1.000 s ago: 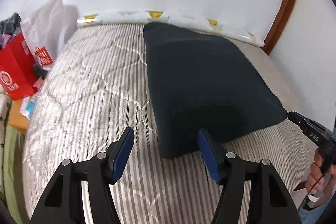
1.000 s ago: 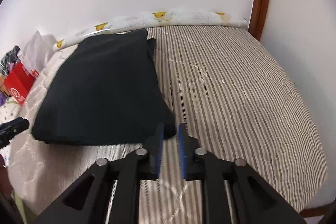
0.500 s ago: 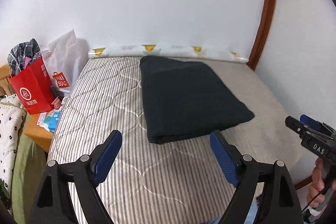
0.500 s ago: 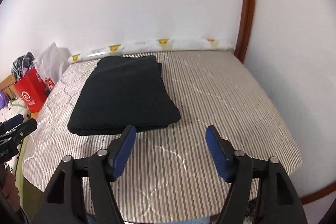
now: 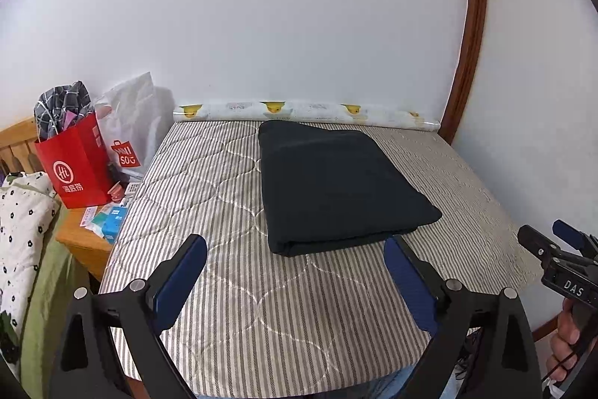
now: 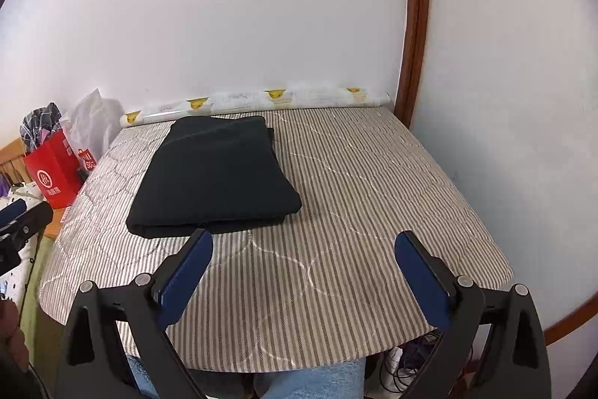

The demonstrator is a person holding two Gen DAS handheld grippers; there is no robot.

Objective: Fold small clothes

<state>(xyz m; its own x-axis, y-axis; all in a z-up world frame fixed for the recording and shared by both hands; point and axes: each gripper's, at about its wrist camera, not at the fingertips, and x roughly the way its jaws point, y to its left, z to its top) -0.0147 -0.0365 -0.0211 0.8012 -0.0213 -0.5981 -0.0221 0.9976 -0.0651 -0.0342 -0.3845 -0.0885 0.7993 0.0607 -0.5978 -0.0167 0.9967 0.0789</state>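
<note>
A dark folded garment (image 5: 336, 186) lies flat on the striped quilted surface (image 5: 209, 182), near the far wall; it also shows in the right wrist view (image 6: 216, 182). My left gripper (image 5: 295, 272) is open and empty, held back above the near edge, short of the garment. My right gripper (image 6: 302, 268) is open and empty too, near the front edge and to the right of the garment. The right gripper shows at the right edge of the left wrist view (image 5: 560, 264). The left gripper shows at the left edge of the right wrist view (image 6: 18, 223).
A rolled duck-print sheet (image 5: 299, 111) lies along the wall at the back of the surface. A red paper bag (image 5: 74, 167) and a white plastic bag (image 5: 134, 122) stand on a wooden stand at the left. A wooden door frame (image 6: 415, 17) rises at the right.
Both grippers have pulled back and up from the garment's near edge. The right gripper has gone from shut to wide open and the left has opened wider. The garment lies folded and released.
</note>
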